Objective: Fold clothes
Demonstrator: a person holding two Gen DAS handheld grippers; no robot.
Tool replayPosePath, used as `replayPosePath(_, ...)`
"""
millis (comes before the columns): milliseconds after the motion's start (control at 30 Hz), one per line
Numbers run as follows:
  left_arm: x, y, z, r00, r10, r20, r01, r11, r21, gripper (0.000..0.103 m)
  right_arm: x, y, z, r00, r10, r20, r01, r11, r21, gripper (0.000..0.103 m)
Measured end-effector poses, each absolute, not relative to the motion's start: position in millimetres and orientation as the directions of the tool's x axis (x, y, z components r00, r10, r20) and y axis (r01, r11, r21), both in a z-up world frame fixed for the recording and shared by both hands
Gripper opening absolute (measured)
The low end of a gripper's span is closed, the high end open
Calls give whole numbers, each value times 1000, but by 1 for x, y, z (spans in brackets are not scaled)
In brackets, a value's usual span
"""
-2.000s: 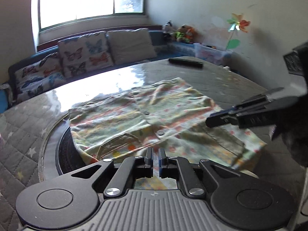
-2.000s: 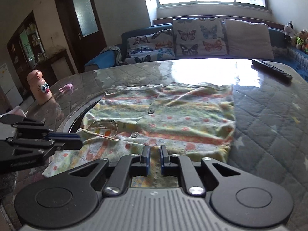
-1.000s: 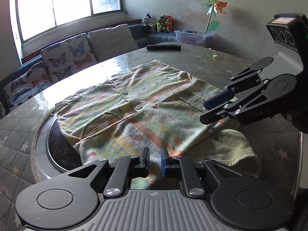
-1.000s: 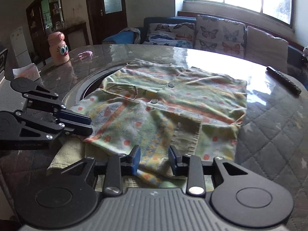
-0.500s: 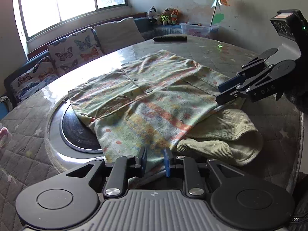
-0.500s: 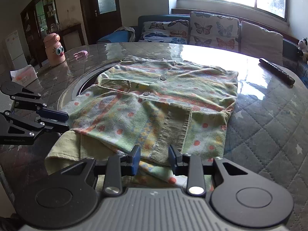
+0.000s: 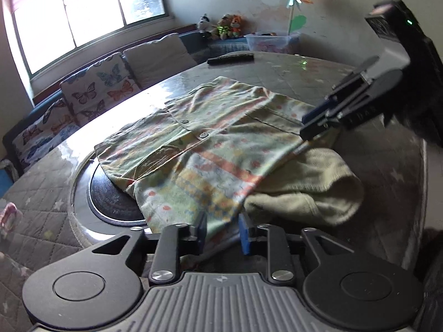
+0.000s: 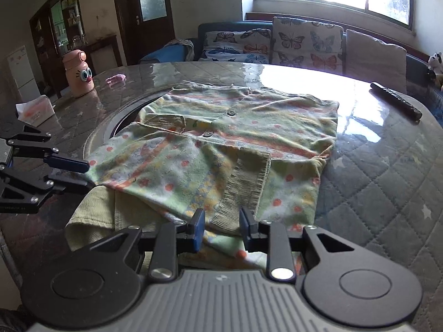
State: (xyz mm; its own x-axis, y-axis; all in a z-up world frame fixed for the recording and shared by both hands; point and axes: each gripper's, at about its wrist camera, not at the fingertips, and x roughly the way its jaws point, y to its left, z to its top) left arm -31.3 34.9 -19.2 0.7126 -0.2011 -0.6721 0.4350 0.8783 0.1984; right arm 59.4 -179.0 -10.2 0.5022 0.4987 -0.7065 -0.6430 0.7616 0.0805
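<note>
A patterned green, orange and yellow buttoned shirt [image 7: 210,144] lies flat on the round table, its near part folded over, with a plain pale-green ribbed part [image 7: 313,188] showing beneath at the near edge. It also shows in the right wrist view [image 8: 221,144]. My left gripper [image 7: 221,229] is open, its jaws apart just above the shirt's near hem. My right gripper [image 8: 221,228] is open over the ribbed cuff [image 8: 243,185]. Each gripper shows in the other's view: the right gripper [image 7: 313,127], the left gripper [image 8: 83,174], both with jaws apart.
The table [image 8: 387,166] has a quilted cover and a dark round inset [image 7: 110,202] under the shirt. A remote [image 8: 396,101] lies at the far right, a pink bottle [image 8: 79,73] and tissue box [image 8: 36,109] at the far left. A sofa with butterfly cushions [image 8: 301,44] stands behind.
Both grippers went from shut on the shirt's edge to open, after carrying it into a fold. The left gripper opened wider in the last half second; both drew back slightly.
</note>
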Motion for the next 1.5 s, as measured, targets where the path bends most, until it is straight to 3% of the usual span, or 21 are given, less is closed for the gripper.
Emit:
replayPosePath(133,-46,20,-24,734,-202,-649,479,831,283,48,59,-184,-9,499,494,-712,-638,765,82,27)
replayPosePath(367,-43,-10,-34,751,-273,-601,538,781,317,49,43,-192,3,504,477,-720,-674,738,17,28)
replayPosePath(433,-37,-12,-31,758,-288,-585,533,790,302,43,38,-194,4,506,469,-724,-687,727,-10,35)
replayPosePath(500,-29,-11,-26,762,-301,-573,522,810,268,23,32,-195,3,509,457,-729,-705,707,-49,39)
replayPosePath(567,-19,-6,-20,762,-306,-571,503,835,223,14,25,-195,3,506,458,-731,-729,681,-78,40)
replayPosePath(600,-14,-3,-17,762,-308,-570,492,847,200,11,23,-194,2,503,464,-729,-740,667,-86,46)
replayPosePath(633,-8,0,-14,762,-311,-568,482,858,177,10,21,-192,2,500,470,-728,-751,653,-94,52)
replayPosePath(867,26,16,5,763,-324,-560,407,913,26,9,24,-166,-3,505,541,-672,-795,595,-119,53)
replayPosePath(967,26,18,5,758,-323,-566,404,915,19,9,36,-153,-6,490,567,-662,-801,592,-85,45)
replayPosePath(1033,22,22,4,757,-319,-570,402,915,22,14,44,-148,-6,463,583,-668,-806,590,-43,24)
replayPosePath(1067,18,24,4,760,-315,-569,401,916,29,15,47,-147,-4,449,592,-670,-805,593,-16,21)
replayPosePath(1167,1,30,2,775,-289,-562,390,919,65,47,54,-149,5,438,605,-665,-792,610,35,16)
replayPosePath(1200,-5,32,1,779,-277,-563,387,919,82,51,55,-150,7,436,611,-661,-788,614,48,15)
replayPosePath(1500,-26,29,-26,821,-140,-554,369,869,328,51,62,-152,24,457,631,-627,-769,635,78,11)
